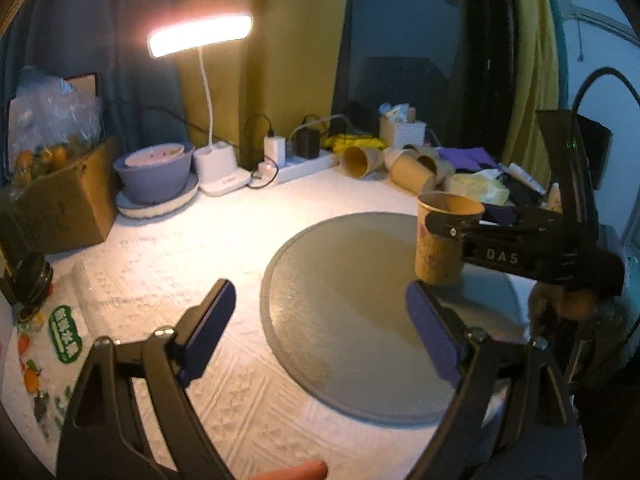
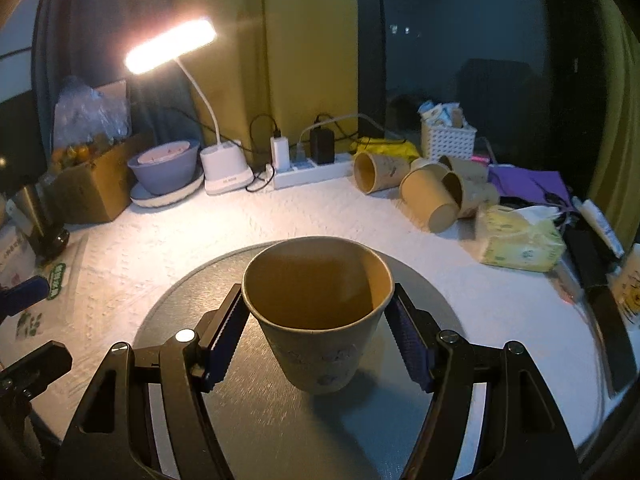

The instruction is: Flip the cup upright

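Note:
A brown paper cup [image 2: 318, 316] stands upright, mouth up, on a round grey mat [image 2: 264, 420]. My right gripper [image 2: 318, 344] has its blue pads on both sides of the cup, at or very near its wall just under the rim; a small gap shows on each side. In the left wrist view the same cup [image 1: 442, 240] stands at the mat's [image 1: 352, 320] right edge with the right gripper's black finger across it. My left gripper [image 1: 320, 328] is open and empty above the mat's left part.
Several paper cups [image 2: 428, 188] lie on their sides at the back right beside a tissue pack [image 2: 520, 240] and a white basket [image 2: 448, 140]. A lit desk lamp [image 2: 224, 168], power strip [image 2: 308, 172], bowl [image 2: 166, 168] and cardboard box [image 2: 92, 188] line the back.

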`<control>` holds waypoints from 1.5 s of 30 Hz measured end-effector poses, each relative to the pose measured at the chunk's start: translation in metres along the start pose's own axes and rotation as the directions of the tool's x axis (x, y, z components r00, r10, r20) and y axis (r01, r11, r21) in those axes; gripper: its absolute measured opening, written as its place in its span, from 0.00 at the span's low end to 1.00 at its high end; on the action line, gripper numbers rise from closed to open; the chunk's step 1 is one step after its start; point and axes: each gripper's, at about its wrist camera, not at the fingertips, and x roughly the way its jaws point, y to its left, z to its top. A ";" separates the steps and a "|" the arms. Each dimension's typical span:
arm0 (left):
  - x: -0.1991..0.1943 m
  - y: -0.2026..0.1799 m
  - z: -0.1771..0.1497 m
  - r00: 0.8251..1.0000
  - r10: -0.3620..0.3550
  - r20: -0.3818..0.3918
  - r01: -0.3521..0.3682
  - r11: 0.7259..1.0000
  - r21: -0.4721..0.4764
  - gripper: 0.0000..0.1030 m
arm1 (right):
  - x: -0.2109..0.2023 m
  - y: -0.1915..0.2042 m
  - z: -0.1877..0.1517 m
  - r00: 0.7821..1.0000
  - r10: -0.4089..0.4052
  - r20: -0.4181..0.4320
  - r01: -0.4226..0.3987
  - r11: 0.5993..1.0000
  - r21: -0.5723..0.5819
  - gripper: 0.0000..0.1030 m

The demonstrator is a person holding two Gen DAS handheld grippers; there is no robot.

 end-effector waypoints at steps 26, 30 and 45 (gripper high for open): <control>-0.013 -0.010 0.000 0.998 -0.065 0.023 0.065 0.998 0.012 0.85 | -0.028 0.011 -0.013 0.998 -0.004 -0.062 0.003 1.000 -0.010 0.88; -0.033 -0.014 0.000 0.995 -0.078 0.062 0.076 0.997 0.028 0.85 | -0.051 0.015 -0.016 0.999 0.000 -0.053 0.000 1.000 -0.006 0.88; -0.102 -0.024 0.012 0.978 -0.111 0.175 0.105 0.993 0.043 0.85 | -0.144 0.033 -0.014 0.997 -0.051 0.056 0.050 0.999 0.004 0.87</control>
